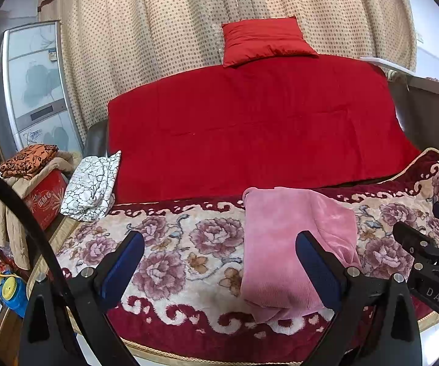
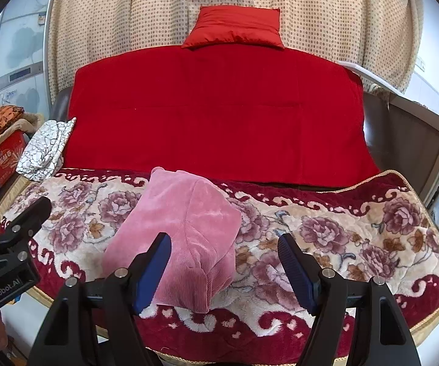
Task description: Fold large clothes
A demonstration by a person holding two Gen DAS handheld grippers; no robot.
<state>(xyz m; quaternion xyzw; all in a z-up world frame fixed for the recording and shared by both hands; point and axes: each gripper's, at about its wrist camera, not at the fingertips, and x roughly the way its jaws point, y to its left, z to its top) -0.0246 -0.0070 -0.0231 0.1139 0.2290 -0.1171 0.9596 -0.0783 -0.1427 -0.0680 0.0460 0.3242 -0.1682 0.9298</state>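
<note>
Pink garment [image 2: 185,238] lies folded on the floral blanket [image 2: 341,238], at 12 o'clock from both tongs. Left tongs [image 1: 219,262] gape, nothing between the pads. Right tongs [image 2: 224,262] gape too, holding nothing. Red sheet [image 2: 219,116] and red pillow [image 2: 234,27] sit beyond, white patterned cloth [image 1: 92,183] at 10 o'clock.

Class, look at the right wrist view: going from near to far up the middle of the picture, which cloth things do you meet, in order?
Folded pink corduroy garment → flowered plush blanket's dark red far border → plain red cloth cover → small red cushion → beige dotted curtain.
</note>
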